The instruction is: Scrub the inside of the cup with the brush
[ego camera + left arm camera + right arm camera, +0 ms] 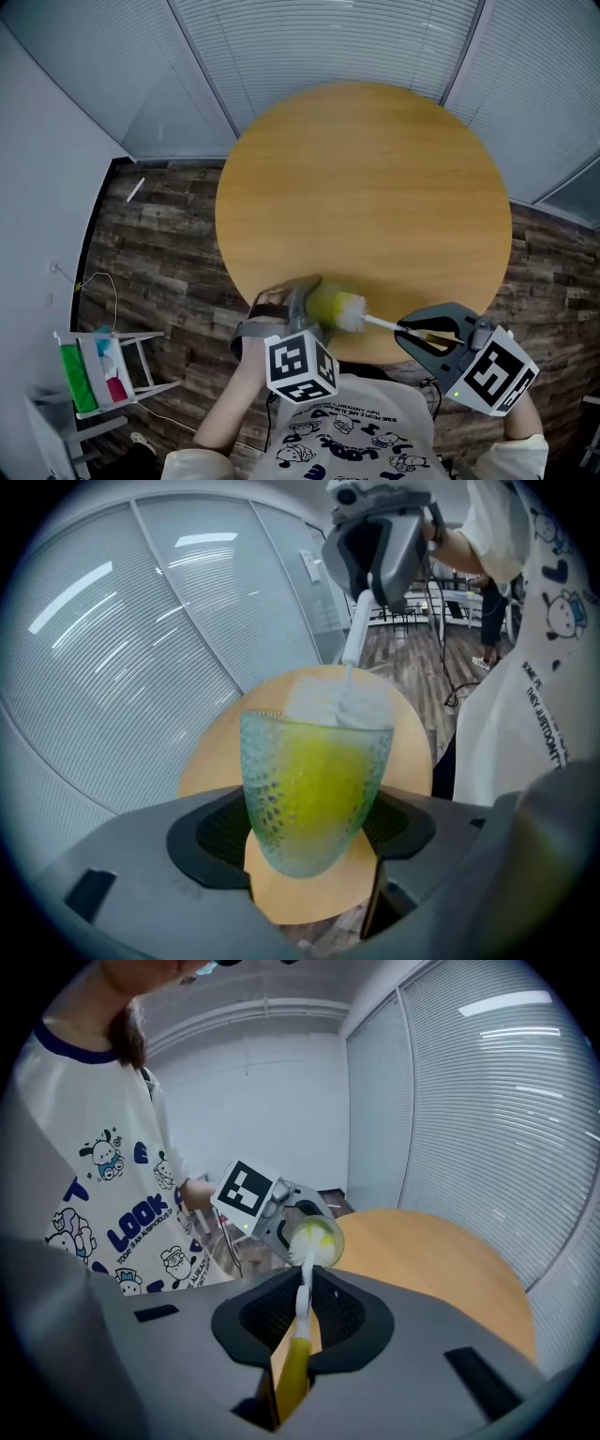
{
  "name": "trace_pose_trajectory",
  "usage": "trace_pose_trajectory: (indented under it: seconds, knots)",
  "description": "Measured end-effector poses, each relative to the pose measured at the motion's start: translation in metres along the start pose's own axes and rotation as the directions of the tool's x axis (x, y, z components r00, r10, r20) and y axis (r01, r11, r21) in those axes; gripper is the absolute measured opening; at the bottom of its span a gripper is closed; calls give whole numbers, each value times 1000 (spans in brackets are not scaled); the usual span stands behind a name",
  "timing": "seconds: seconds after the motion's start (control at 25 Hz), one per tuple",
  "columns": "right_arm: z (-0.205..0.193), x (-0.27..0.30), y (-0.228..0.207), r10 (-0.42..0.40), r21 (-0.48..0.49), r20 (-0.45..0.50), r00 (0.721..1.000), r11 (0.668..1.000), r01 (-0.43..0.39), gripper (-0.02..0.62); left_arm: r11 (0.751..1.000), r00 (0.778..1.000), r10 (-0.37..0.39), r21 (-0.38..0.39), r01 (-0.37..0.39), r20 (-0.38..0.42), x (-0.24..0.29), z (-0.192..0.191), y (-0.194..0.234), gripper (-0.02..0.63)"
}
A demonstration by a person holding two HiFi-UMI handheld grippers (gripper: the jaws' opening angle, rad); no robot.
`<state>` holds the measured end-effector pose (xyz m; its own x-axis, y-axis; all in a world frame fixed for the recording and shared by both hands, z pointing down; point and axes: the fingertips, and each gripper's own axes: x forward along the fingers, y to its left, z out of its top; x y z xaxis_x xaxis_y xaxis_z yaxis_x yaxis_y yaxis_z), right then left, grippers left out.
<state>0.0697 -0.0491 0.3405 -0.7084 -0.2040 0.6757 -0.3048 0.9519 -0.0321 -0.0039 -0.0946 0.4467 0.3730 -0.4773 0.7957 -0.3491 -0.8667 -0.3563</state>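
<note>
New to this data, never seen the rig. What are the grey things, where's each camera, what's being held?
There is no robot: a person holds a two-jaw gripper in each hand. The head view comes from a camera on the person's head, looking down at a round wooden table. The other two cameras ride on the grippers and look along their grey jaws. The left gripper is shut on a clear bumpy glass cup. The right gripper is shut on the handle of a brush, whose bristles sit in the cup's mouth. The marker cubes are part of the grippers.
</note>
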Motion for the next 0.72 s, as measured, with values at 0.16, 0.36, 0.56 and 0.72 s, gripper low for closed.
trace_pose_trajectory:
  seconds: [0.16,0.36,0.56,0.72]
  knots:
    - [6,-2,0,-16,-34,-36,999,999,15,48,1000,1000,-4,3,4,-7,2,2,-1,364]
    - [15,0,1,-33,-89,-83,996,996,26,48,999,999,12,31,-11,-35,6,1,0,364]
    - [20,4,5,-27,-136,-127,991,991,9,48,998,998,30,55,-27,-57,6,-3,-4,364]
    - [21,5,6,-17,-141,-143,990,990,-4,48,997,997,34,70,-29,-72,6,-5,-7,364]
